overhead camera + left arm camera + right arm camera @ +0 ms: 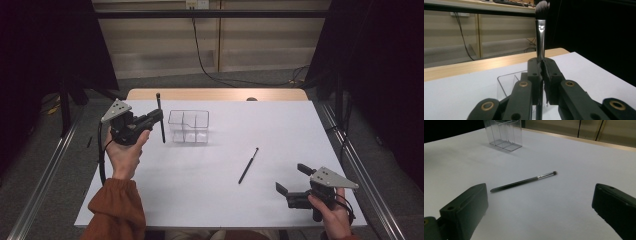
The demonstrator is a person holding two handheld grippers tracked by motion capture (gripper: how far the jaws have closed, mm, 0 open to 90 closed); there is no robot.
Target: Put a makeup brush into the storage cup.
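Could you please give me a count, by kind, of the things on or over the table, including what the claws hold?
Makeup brushes: 2, one upright in the left claw, one lying flat on the table.
Clear divided organizers: 1.
Claws: 2, left shut on its brush, right claw open.
Total: 5.

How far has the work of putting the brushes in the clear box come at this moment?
Nothing is in the clear box yet; its compartments look empty. In hand: the left tool is shut on an upright makeup brush, held just left of the box in the high view. Left: lowering that brush in, then the thin brush lying on the table, in front of the open right tool.
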